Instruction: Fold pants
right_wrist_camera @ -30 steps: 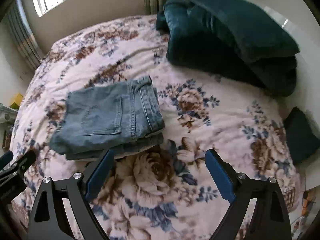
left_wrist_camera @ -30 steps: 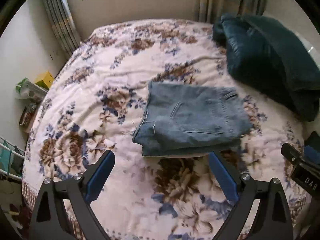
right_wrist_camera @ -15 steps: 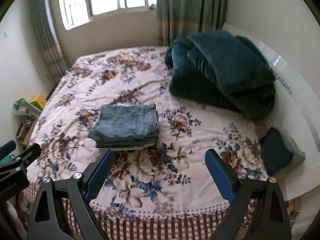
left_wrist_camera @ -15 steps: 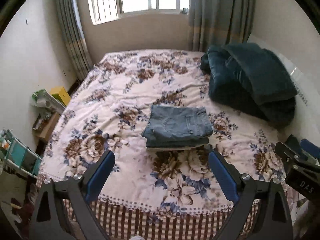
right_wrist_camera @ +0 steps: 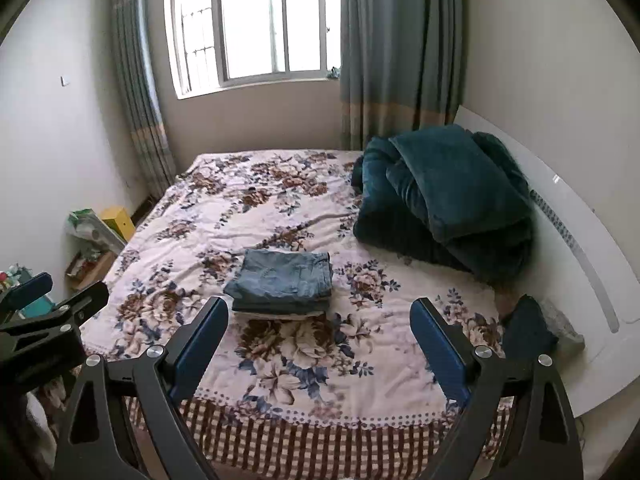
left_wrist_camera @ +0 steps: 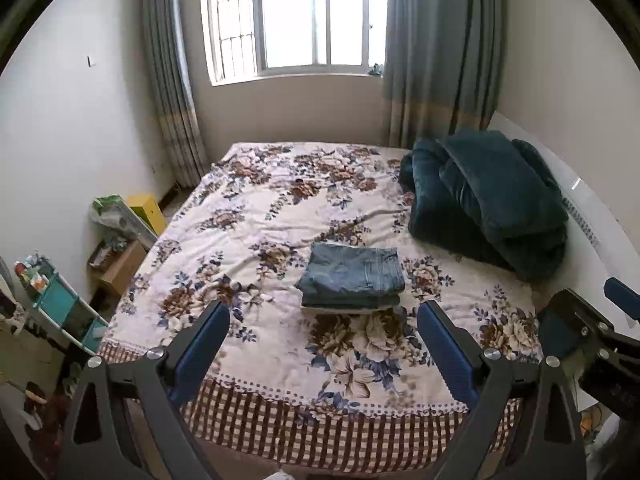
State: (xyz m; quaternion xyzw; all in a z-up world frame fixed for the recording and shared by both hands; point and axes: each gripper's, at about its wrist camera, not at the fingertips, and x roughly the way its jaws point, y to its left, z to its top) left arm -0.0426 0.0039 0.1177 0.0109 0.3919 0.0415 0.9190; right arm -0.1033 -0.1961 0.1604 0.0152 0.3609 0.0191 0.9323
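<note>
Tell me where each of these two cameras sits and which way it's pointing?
Left wrist: on the left gripper, looking along its open blue fingers over the bed toward the window; the right gripper pokes in at right.
Right wrist: on the right gripper, facing likewise; the left gripper shows at left.
Both share the folded jeans, teal blanket and curtains.

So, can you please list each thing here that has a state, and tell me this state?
Jeans: folded, lying on the bed, not held.
Left claw: open, empty.
Right claw: open, empty.
Green blanket: folded, piled by the headboard.
Curtains: drawn open.
Window: cannot tell if shut.
</note>
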